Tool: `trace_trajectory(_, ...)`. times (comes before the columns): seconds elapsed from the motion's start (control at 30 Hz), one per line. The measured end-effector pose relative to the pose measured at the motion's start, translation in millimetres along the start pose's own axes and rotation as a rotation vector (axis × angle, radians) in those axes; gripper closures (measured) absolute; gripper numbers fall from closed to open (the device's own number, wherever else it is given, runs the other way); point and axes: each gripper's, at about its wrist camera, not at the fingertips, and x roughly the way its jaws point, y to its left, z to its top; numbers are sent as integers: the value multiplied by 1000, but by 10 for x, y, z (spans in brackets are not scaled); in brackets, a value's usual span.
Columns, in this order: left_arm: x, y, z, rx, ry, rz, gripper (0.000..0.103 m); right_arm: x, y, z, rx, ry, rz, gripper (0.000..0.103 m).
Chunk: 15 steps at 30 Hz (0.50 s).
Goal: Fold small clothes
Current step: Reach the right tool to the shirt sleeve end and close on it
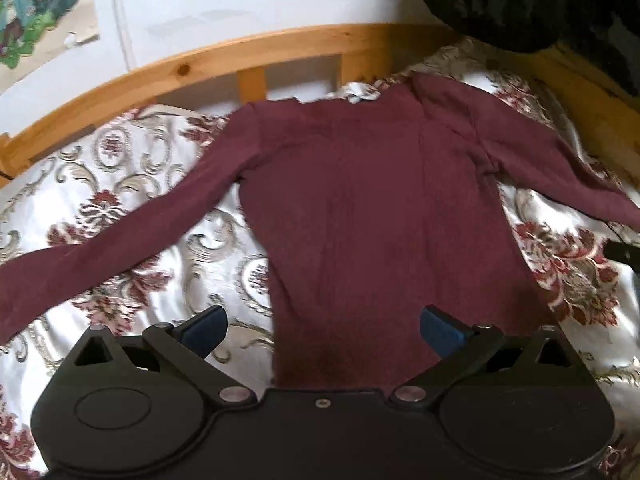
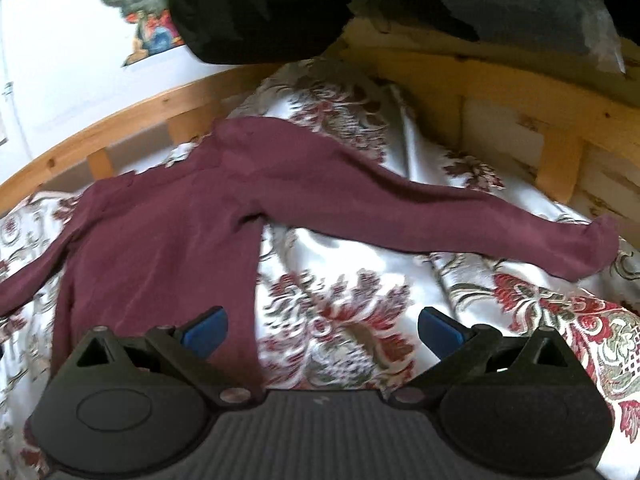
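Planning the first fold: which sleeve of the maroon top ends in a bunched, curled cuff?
The right sleeve, reaching toward the wooden bed frame; its cuff curls up. The left sleeve lies flat.

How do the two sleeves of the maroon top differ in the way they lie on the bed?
The left sleeve runs fairly straight, slanting down towards the near edge of the floral bedspread. The right sleeve stretches out sideways towards the wooden bed frame, and its cuff end is curled and bunched. The left sleeve's cuff runs out of view, so its end cannot be judged. Both belong to the same maroon top, lie spread out unfolded, and neither is gripped.
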Motion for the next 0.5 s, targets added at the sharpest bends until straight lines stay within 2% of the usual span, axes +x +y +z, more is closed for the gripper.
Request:
trace_trajectory(0.17, 28, -116, -50, -11, 15, -58, 1, 136, -205, 17, 67, -3, -29, 0)
trace_trajectory(0.27, 18, -216, -86, -3, -2, -93, 1, 152, -333, -18, 100, -24, -76, 0)
trace_trajectory(0.5, -18, -521, -148, 107, -60, -132, 1, 15, -778, -22, 241, -152, -161, 0)
